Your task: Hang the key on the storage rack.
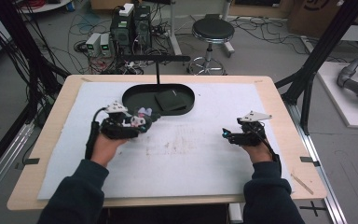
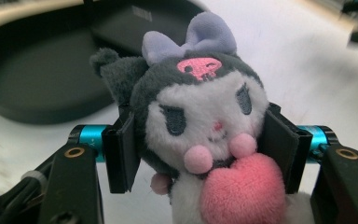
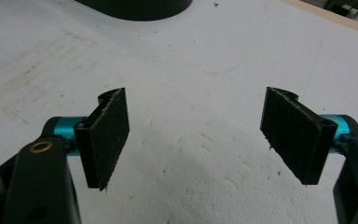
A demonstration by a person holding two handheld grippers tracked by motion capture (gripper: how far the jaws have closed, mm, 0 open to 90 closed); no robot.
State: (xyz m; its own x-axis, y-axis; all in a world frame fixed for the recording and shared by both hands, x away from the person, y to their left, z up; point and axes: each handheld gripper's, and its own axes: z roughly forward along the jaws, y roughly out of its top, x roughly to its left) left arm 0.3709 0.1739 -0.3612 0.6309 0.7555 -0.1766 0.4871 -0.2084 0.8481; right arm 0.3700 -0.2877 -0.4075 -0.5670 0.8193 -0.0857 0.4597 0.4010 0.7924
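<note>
Left gripper (image 2: 200, 149) clamps a grey-and-white plush (image 2: 200, 121), lilac bow at 12 o'clock, pink heart at 6; right gripper (image 3: 196, 135) gapes wide.

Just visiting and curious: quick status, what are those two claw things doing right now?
Left gripper clamped on plush toy, beside black tray. Right gripper open, empty, over white mat. Nothing in the way.

I can read no words or numbers anywhere. The one clear sign is a pink skull (image 2: 199, 67) embroidered on the dark hood of the plush toy (image 2: 205, 140). The flat black case (image 2: 135, 28) in the tray (image 2: 37, 79) carries a small pale label (image 2: 141, 12), but it's too blurred for me to read.
</note>
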